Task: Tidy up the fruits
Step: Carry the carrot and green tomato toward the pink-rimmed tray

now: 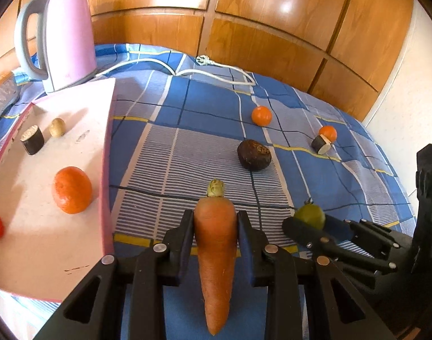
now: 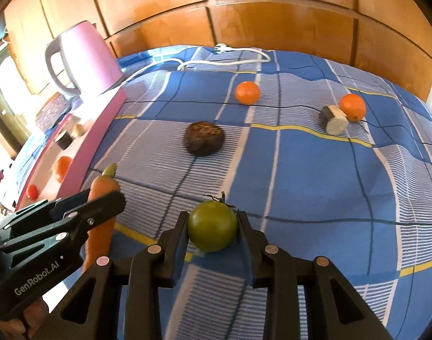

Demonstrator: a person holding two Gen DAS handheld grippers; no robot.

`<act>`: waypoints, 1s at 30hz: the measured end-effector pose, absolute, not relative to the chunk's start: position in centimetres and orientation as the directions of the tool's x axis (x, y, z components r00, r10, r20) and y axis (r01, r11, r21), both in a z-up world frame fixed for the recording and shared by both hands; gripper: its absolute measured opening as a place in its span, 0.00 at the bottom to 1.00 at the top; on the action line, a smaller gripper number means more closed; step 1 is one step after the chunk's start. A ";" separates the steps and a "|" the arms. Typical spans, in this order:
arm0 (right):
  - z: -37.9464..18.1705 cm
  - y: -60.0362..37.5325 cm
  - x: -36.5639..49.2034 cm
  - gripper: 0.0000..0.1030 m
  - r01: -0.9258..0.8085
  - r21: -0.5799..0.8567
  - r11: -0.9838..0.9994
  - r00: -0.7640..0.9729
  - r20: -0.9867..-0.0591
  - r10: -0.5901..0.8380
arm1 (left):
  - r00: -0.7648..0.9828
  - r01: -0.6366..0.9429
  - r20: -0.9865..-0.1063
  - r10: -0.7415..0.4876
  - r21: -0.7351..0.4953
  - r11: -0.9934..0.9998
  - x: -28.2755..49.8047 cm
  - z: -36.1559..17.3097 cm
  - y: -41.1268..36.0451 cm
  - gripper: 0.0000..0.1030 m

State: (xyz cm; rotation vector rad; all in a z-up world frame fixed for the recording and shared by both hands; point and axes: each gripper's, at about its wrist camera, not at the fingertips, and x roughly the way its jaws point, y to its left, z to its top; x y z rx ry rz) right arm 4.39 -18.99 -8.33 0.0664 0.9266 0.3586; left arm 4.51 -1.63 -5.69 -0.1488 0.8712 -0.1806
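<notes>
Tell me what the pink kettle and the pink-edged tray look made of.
Pink kettle: probably glossy plastic body, grey plastic handle; it shows soft window glare.
Pink-edged tray: looks like matte board or painted wood, its pale floor scuffed and stained; can't be sure which.

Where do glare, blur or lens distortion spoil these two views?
Left wrist view: glare patches on the wooden panels; fisheye bends the pink tray edge; the carrot is sharp. Right wrist view: the left margin is washed out and smeared, blurring the tray's contents; the green tomato stays crisp.
</notes>
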 end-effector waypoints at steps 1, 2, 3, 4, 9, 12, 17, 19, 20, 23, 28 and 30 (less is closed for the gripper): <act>-8.2 -18.7 4.2 0.32 -0.281 0.205 0.938 0.547 -0.768 0.332 | 0.636 0.097 -0.741 -0.217 -0.202 0.975 4.4 -5.5 -1.6 0.29; -8.1 -18.5 4.1 0.32 -0.288 0.202 0.936 0.549 -0.766 0.334 | 0.640 0.097 -0.737 -0.215 -0.201 0.975 4.3 -5.3 -1.5 0.29; -7.9 -18.3 4.0 0.32 -0.295 0.200 0.935 0.551 -0.764 0.337 | 0.646 0.096 -0.733 -0.213 -0.198 0.975 4.1 -5.1 -1.5 0.29; -7.6 -18.1 3.8 0.32 -0.302 0.198 0.933 0.554 -0.760 0.341 | 0.650 0.096 -0.730 -0.212 -0.197 0.976 4.0 -4.9 -1.4 0.29; -6.6 -17.3 3.6 0.32 -0.327 0.189 0.926 0.564 -0.747 0.351 | 0.668 0.083 -0.717 -0.202 -0.198 0.977 3.6 -4.1 -0.8 0.29; -6.3 -16.9 3.5 0.32 -0.336 0.192 0.922 0.564 -0.744 0.360 | 0.675 0.075 -0.710 -0.201 -0.205 0.976 3.5 -3.8 -0.4 0.29; -6.0 -16.4 3.5 0.32 -0.353 0.189 0.916 0.562 -0.741 0.369 | 0.684 0.066 -0.702 -0.199 -0.212 0.975 3.2 -3.4 0.2 0.29; -5.8 -16.2 3.6 0.32 -0.357 0.188 0.915 0.562 -0.740 0.371 | 0.687 0.060 -0.700 -0.196 -0.215 0.975 3.1 -3.2 0.5 0.29; -5.7 -16.1 3.6 0.32 -0.359 0.187 0.914 0.562 -0.739 0.372 | 0.688 0.056 -0.699 -0.195 -0.216 0.975 3.1 -3.2 0.6 0.29; -5.4 -15.7 3.7 0.32 -0.372 0.186 0.909 0.562 -0.735 0.380 | 0.692 0.039 -0.697 -0.188 -0.223 0.974 3.1 -3.1 1.3 0.29; -5.1 -14.5 4.0 0.32 -0.403 0.187 0.896 0.549 -0.734 0.400 | 0.699 0.006 -0.694 -0.173 -0.236 0.972 3.0 -2.9 2.7 0.29; -5.1 -14.1 4.1 0.32 -0.416 0.190 0.890 0.541 -0.734 0.410 | 0.702 -0.010 -0.693 -0.163 -0.239 0.971 3.0 -2.9 3.3 0.29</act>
